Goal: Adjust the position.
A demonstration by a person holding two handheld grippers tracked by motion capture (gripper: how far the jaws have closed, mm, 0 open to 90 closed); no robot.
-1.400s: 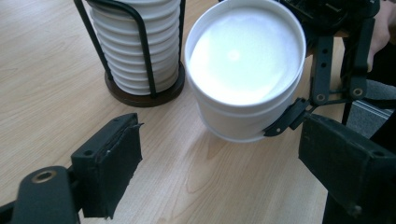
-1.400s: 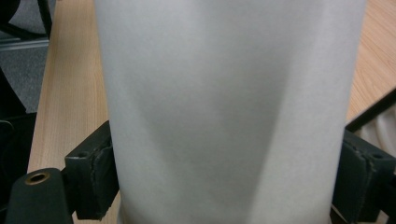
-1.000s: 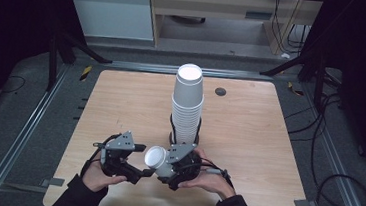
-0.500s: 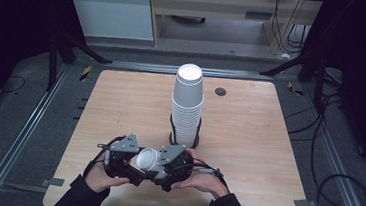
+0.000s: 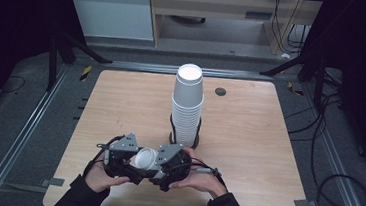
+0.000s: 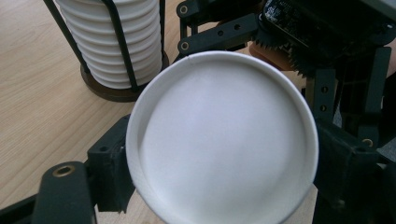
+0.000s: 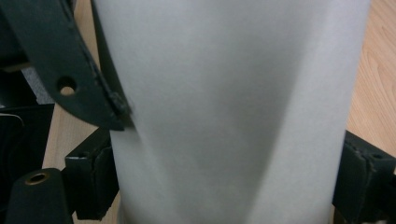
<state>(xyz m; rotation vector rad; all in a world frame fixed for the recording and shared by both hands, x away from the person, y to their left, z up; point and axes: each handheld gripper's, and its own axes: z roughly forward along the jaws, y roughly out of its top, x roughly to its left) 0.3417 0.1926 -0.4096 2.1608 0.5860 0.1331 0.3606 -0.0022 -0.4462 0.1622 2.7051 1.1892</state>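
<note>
A single white paper cup (image 5: 145, 158) lies on its side between my two grippers near the table's front edge. My left gripper (image 5: 135, 168) is shut on it; in the left gripper view the cup's open mouth (image 6: 219, 140) faces the camera with a black jaw on each side. My right gripper (image 5: 158, 167) is shut on the same cup, whose wall (image 7: 233, 112) sits between its pads. One left finger (image 7: 70, 70) touches the cup's side there. A tall stack of white cups (image 5: 187, 103) stands in a black wire holder (image 5: 195, 140) mid-table, just behind the grippers.
The wooden table (image 5: 268, 140) has a small dark round grommet (image 5: 220, 92) at the back right. Metal rails and cables run along the floor on both sides. The stack's holder (image 6: 112, 91) is close to the left gripper's far side.
The two grippers have come together. A second ago the cup was in the right gripper with the left one apart; now the left gripper's jaws are also on the cup.
</note>
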